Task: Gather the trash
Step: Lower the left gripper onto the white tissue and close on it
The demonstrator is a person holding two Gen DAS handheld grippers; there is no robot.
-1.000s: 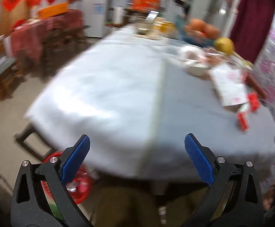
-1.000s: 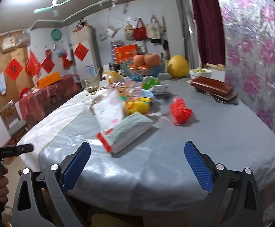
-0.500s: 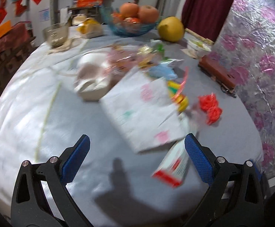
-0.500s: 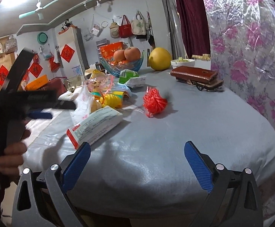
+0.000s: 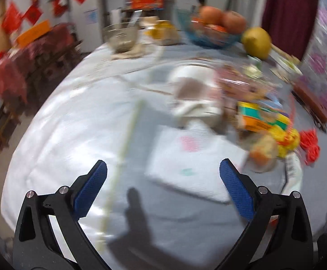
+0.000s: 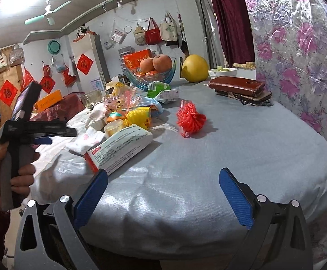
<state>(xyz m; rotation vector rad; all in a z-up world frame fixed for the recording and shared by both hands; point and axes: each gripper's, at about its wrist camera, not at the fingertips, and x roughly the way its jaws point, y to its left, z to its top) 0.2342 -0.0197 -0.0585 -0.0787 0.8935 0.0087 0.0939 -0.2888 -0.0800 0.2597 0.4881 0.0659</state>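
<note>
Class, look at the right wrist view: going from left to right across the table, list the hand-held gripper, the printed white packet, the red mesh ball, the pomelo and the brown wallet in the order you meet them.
left gripper → printed white packet → red mesh ball → pomelo → brown wallet

A white tissue pack with a red end lies flat on the bench, just ahead of the right gripper's left jaw. Beyond it sits a heap of wrappers, yellow and orange, crumpled. A red net ball lies apart, ahead between the right jaws.
</note>
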